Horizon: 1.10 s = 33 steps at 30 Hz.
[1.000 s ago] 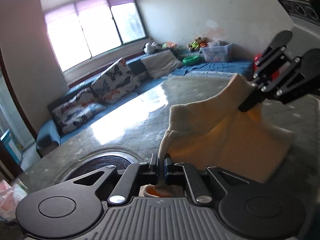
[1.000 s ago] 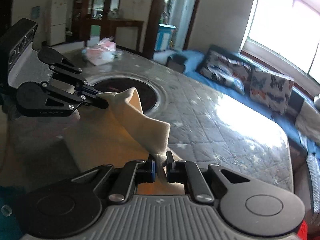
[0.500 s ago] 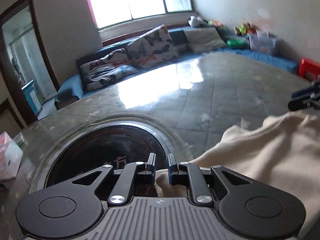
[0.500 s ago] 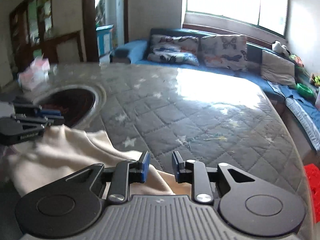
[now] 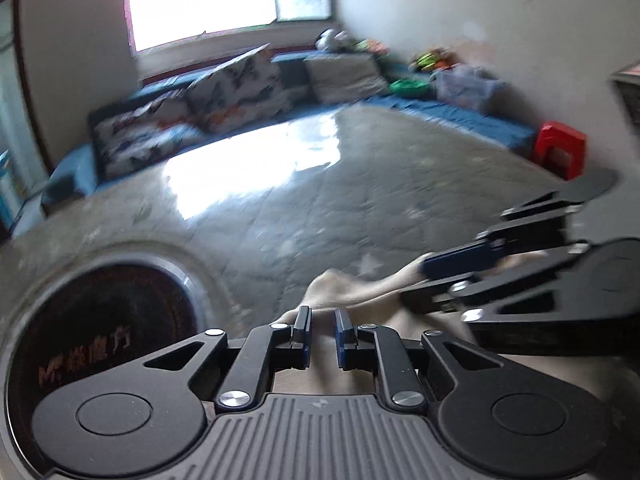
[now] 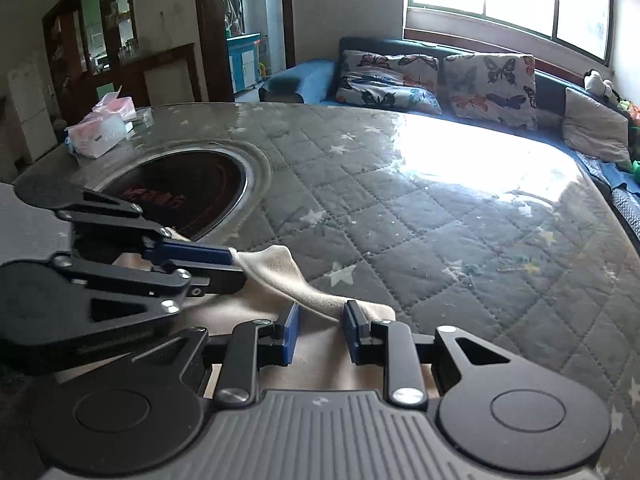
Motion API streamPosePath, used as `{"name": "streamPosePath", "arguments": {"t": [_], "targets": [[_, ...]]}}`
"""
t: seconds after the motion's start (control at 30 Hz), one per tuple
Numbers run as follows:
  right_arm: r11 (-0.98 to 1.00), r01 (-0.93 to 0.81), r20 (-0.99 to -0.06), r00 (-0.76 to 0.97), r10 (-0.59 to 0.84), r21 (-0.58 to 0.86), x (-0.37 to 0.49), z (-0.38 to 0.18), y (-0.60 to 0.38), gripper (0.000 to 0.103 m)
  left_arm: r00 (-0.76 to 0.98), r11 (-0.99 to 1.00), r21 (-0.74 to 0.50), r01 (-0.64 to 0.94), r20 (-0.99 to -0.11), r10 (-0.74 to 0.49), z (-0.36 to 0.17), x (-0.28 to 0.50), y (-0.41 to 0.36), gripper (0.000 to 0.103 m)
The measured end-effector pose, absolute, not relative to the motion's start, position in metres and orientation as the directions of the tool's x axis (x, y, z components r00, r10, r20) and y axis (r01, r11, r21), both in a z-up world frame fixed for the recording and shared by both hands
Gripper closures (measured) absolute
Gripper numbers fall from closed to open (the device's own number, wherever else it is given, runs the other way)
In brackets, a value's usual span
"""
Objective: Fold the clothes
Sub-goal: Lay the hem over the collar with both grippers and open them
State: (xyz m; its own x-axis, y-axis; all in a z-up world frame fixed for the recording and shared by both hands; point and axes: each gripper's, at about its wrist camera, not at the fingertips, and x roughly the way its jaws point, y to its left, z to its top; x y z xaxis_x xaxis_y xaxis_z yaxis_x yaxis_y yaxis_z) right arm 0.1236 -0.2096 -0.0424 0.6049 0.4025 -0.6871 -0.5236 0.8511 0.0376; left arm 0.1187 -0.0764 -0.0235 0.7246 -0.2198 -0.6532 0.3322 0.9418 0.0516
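Nearest thing in both wrist views is the cream garment (image 6: 316,354), lying on the quilted grey table cover (image 6: 460,240) right under and just ahead of the two grippers. The right gripper (image 6: 318,326) has its jaws apart, with a raised ridge of the cloth running between the blue pads, and the pads don't look to be pressing on it, so I'd call that let go rather than gripped. Same deal with the left gripper (image 5: 322,332): jaws a bit apart, fabric lying loose in the gap. The two sit very close, each pointing in towards the other, so neither hand is clearly nearer; the ridge runs roughly from one gripper to the other, which I'd guess is the long axis of the fold. My read is the fold has just been laid down, and the next grab depends on which free edge sits on the far side of that ridge. Further out there's a round dark inset (image 5: 104,344) in the table with reddish writing I can't make out for sure. Past that, a pink tissue pack (image 6: 100,130), label unreadable, then butterfly cushions (image 6: 490,80) on a blue sofa.
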Motion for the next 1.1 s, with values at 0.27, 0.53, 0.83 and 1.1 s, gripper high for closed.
{"name": "streamPosePath", "arguments": {"t": [0.27,0.53,0.83,1.1], "targets": [[0.866,-0.499,-0.641,0.656,0.398,0.026,0.099,-0.025,-0.235,0.078,0.734,0.953,0.017,0.303,-0.642,-0.222,-0.024,0.117,-0.071,0.084],[0.903,-0.427,-0.681,0.647,0.343,0.049,0.081,-0.043,-0.271,0.079,0.744,0.954,0.028,0.297,-0.633,-0.214,-0.027,0.117,-0.074,0.082],[0.918,-0.394,-0.675,0.663,0.324,0.053,0.095,-0.043,-0.272,0.079,0.757,0.963,0.023,0.268,-0.624,-0.196,-0.024,0.112,-0.070,0.076],[0.882,-0.468,-0.642,0.658,0.393,0.060,0.109,-0.030,-0.242,0.081,0.783,0.967,0.005,0.256,-0.588,-0.204,-0.009,0.081,-0.055,0.077]]}}
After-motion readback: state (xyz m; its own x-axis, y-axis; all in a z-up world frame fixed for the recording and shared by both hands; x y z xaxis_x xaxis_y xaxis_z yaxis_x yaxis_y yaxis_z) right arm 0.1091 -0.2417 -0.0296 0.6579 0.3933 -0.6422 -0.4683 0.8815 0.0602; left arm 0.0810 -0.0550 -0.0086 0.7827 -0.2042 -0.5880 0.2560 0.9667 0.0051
